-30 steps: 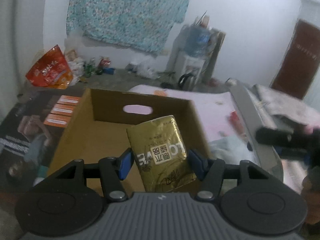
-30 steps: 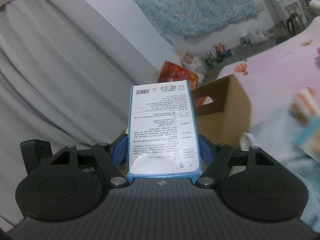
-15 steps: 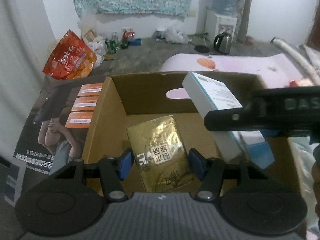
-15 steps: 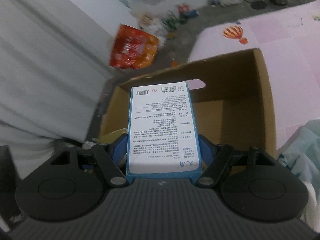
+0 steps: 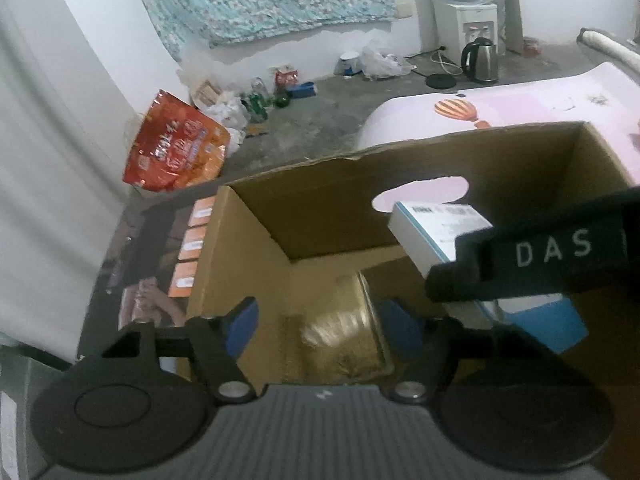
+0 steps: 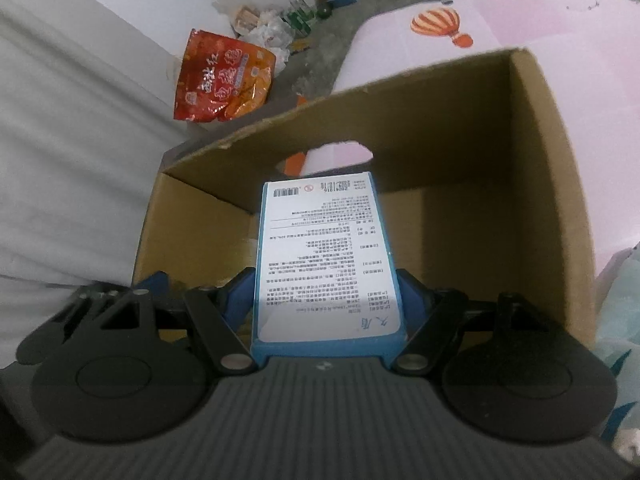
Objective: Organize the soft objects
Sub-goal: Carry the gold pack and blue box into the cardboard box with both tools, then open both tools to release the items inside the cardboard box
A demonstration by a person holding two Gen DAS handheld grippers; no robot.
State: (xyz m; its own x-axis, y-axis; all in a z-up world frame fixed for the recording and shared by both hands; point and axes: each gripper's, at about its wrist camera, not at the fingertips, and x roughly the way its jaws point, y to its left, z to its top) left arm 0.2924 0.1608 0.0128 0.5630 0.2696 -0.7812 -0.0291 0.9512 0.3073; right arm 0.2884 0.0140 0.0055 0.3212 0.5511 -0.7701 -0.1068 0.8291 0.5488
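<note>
Over the open box [image 5: 248,240], the right gripper [image 6: 324,296] pinches a blue-and-white pack [image 6: 320,256] by its long sides, seemingly light and squashy, while the left gripper [image 5: 318,326], jaws opening, frees a gold pouch [image 5: 344,332], likely slick and limp, inside the box.

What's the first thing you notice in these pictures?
A big cardboard box fills the middle. The right gripper holds a blue-and-white pack over it, while a gold pouch sits blurred between the left gripper's opening jaws. A bright red bag leans by the wall.
</note>
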